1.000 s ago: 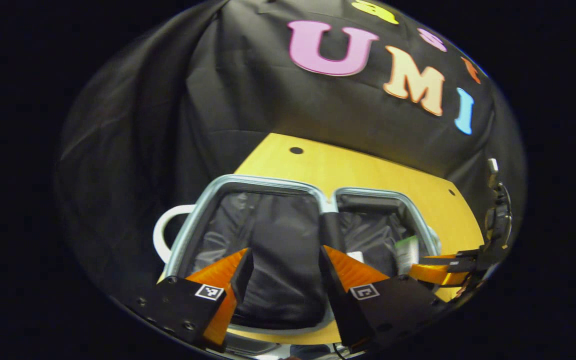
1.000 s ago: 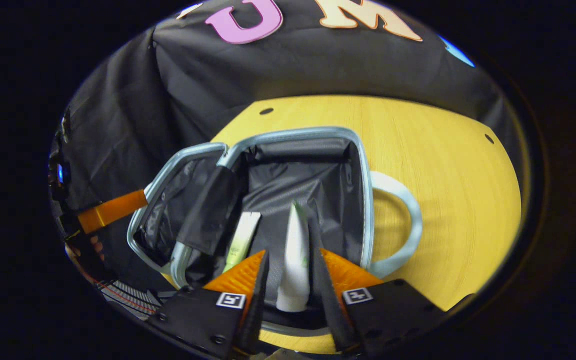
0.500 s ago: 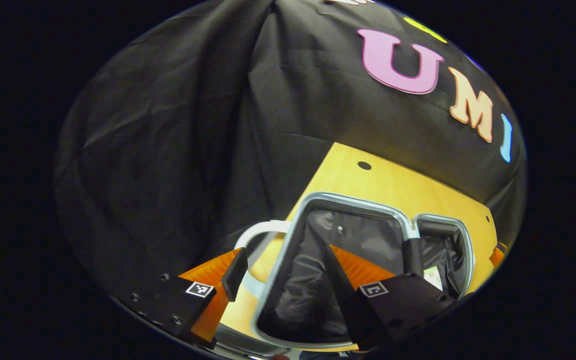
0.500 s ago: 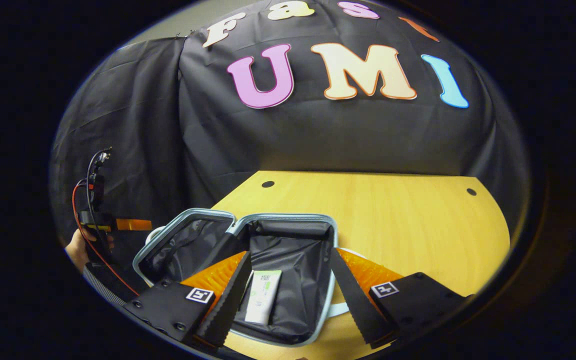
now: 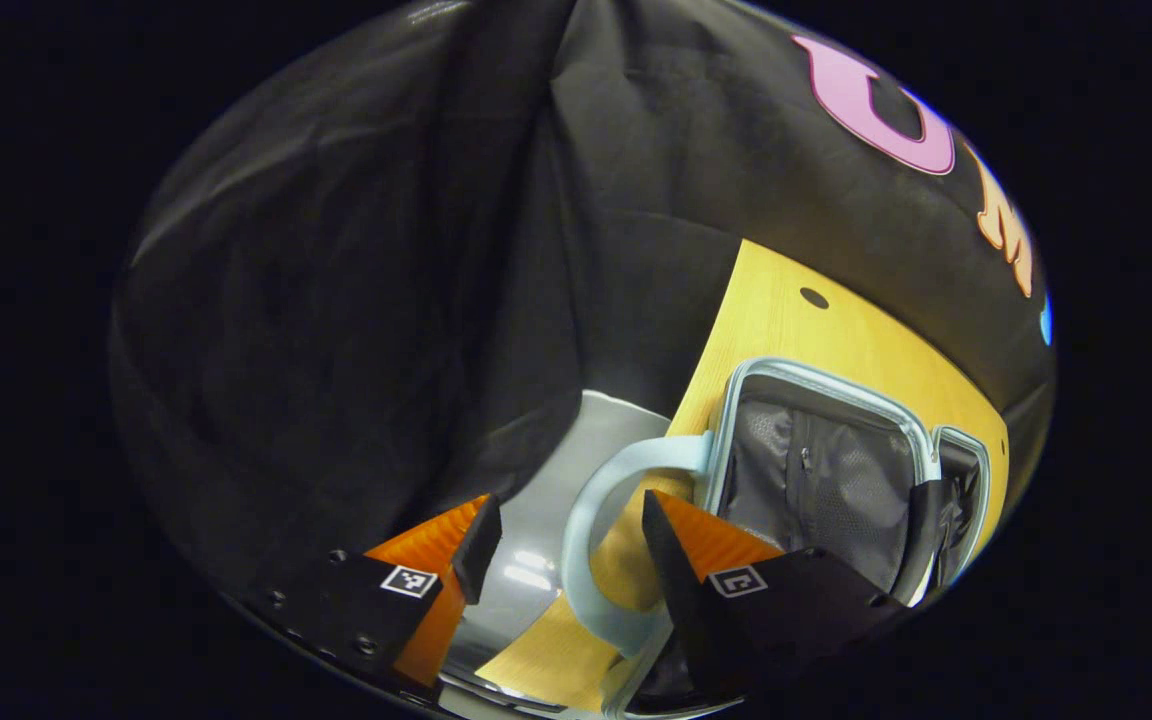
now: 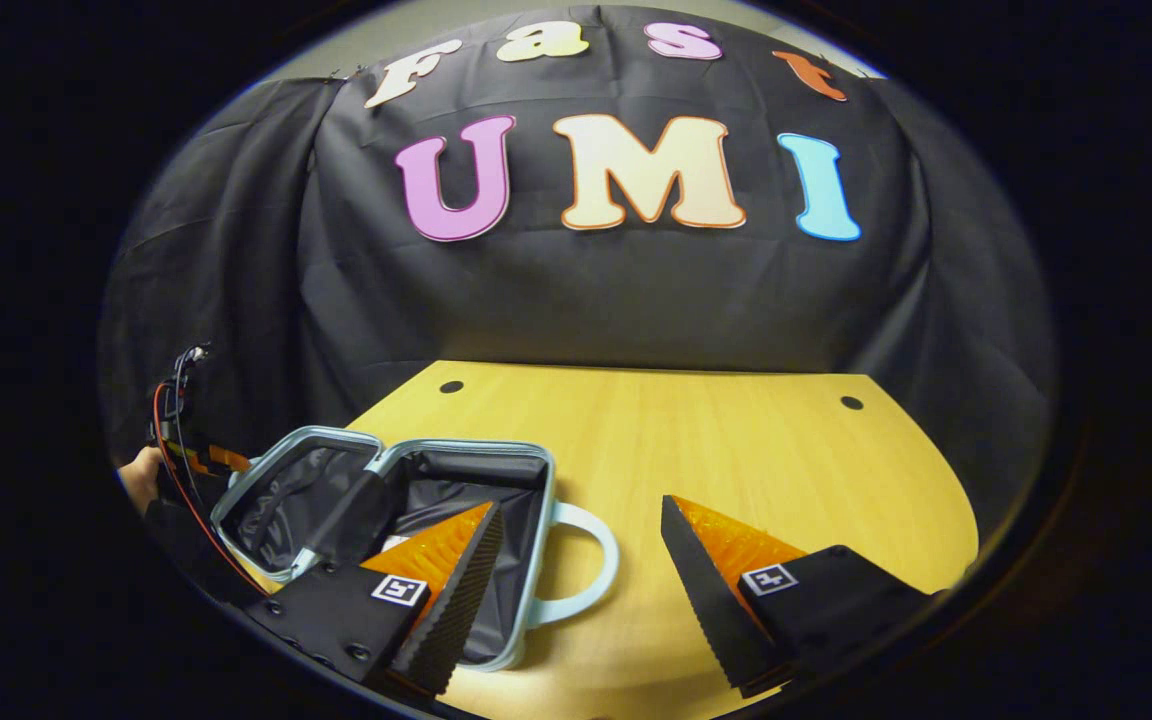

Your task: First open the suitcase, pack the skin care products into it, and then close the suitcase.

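Hovering wide open and empty beside the suitcase (image 5: 821, 470), your left gripper (image 5: 566, 545) faced its stiff-looking handle (image 5: 601, 545), the likeliest hold for closing

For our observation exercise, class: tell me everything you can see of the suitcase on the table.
The suitcase is small, with a pale blue-grey rim and lies wide open on the wooden table, its two halves side by side. Both are lined with dark, shiny fabric; one half carries a mesh pocket with a zip. A dark strap crosses the hinge. Each half has a pale looped handle. Neither tool touches it.
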`<state>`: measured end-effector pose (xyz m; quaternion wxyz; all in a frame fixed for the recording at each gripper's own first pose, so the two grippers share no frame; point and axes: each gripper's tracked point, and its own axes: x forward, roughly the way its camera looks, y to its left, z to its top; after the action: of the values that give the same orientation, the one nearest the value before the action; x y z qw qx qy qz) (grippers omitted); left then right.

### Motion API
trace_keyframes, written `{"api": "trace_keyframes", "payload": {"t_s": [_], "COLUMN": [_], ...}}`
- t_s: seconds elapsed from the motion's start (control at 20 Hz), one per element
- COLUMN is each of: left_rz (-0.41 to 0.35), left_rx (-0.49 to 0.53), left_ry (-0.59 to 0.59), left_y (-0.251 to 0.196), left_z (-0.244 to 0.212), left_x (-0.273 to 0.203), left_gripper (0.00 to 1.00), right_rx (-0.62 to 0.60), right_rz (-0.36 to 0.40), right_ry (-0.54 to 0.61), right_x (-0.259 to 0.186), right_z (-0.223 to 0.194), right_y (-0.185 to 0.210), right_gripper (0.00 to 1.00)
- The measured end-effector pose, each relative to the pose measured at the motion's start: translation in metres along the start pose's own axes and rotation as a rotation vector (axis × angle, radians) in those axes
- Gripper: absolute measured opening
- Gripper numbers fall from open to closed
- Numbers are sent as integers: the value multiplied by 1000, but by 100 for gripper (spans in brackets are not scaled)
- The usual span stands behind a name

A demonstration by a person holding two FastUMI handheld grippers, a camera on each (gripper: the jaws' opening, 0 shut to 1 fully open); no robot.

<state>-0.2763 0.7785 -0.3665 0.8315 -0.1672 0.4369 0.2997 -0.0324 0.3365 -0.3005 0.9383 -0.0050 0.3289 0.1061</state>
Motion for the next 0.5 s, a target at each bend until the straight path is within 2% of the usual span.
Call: {"api": "trace_keyframes", "payload": {"t_s": [0.05, 0.1, 0.15, 0.25, 0.35, 0.4, 0.45, 0.5], "left_rz": [-5, 1, 16, -13, -13, -28, -23, -1], "left_rx": [-6, -8, -6, -18, 25, 65, 96, 119], "left_ry": [14, 28, 44, 58, 38, 5, 0, 4], "left_y": [5, 10, 11, 2, -4, -10, -11, -9], "left_z": [-1, -2, -8, -11, -8, -1, 1, 3], "left_x": [6, 11, 17, 19, 14, 9, 0, -6], "left_gripper": [77, 76, 58, 38, 16, 12, 5, 3], "right_rx": [-1, -1, -2, -9, -16, -23, -27, -28], "right_rz": [-11, -20, -25, -31, -34, -34, -32, -24], "right_ry": [-1, -3, -4, -14, -20, -25, -31, -35], "right_x": [-2, -3, -4, -5, -6, -7, -8, -9], "right_z": [1, 2, 2, 5, 6, 7, 8, 8], "right_y": [-5, -8, -10, -13, -15, -16, -16, -14], "right_gripper": [98, 98, 98, 98, 98, 98, 98, 98]}}
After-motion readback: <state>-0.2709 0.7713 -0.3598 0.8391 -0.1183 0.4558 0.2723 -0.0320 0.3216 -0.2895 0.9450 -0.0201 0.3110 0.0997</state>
